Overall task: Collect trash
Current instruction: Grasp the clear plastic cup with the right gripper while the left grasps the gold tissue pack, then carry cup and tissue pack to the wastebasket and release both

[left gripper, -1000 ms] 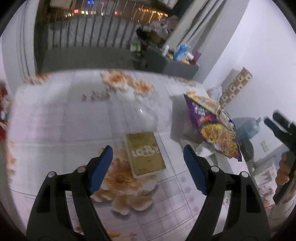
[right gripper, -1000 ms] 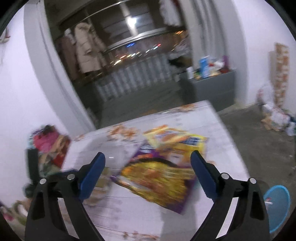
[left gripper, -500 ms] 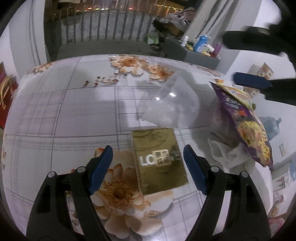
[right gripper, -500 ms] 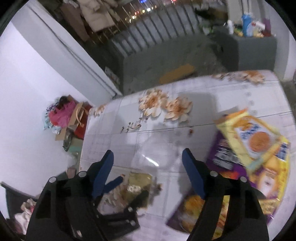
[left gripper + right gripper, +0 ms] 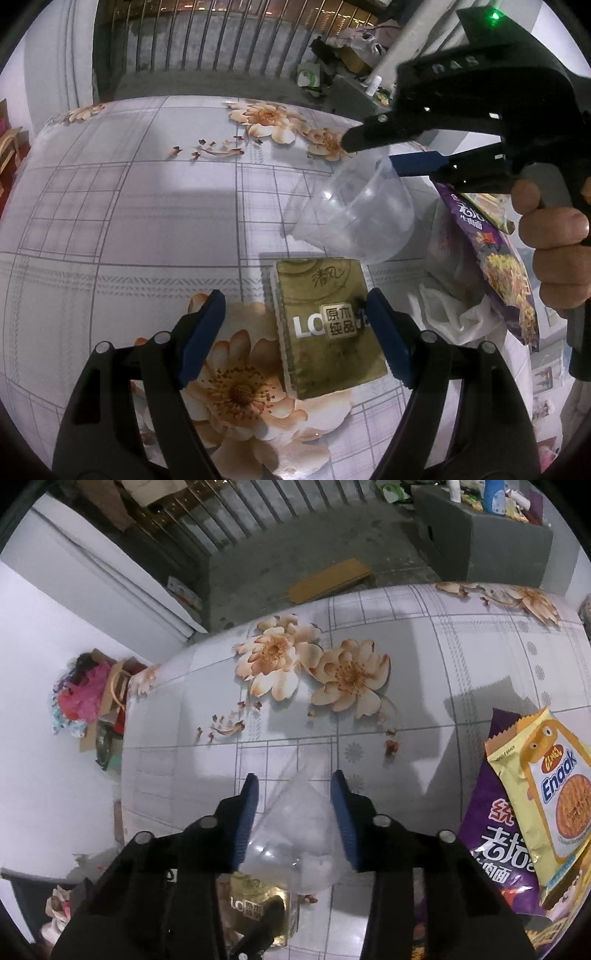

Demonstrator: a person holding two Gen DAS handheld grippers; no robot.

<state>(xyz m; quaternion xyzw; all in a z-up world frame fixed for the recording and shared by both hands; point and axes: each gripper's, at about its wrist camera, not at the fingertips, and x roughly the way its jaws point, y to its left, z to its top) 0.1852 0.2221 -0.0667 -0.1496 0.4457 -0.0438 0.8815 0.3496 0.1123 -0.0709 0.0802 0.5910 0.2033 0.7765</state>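
- Since half a second ago, our right gripper (image 5: 295, 812) has come down over the clear plastic cup (image 5: 295, 845); back then it was above the table with the cup lying free.
- Its fingers have narrowed from wide to one blue pad (image 5: 246, 812) on each side of the cup. We can't tell if the pads are actually gripping or just touching.
- Left gripper (image 5: 291, 332) has moved closer to the gold tissue pack (image 5: 327, 332). Its fingers are wide apart, and it holds nothing. The right pad sits at the pack's right edge and the left pad is well clear.
- The cup lies on its side on the floral tablecloth (image 5: 129, 221), just beyond the tissue pack. Its long axis runs diagonally, with the wide mouth toward the right gripper and the narrow base away from it.
- The tissue pack lies flat, with its long axis roughly along the left gripper's view direction.
- The purple noodle bag (image 5: 495, 834) and the yellow Enaak packet (image 5: 554, 797) lie to the right of the cup, with the packet on top of the bag.
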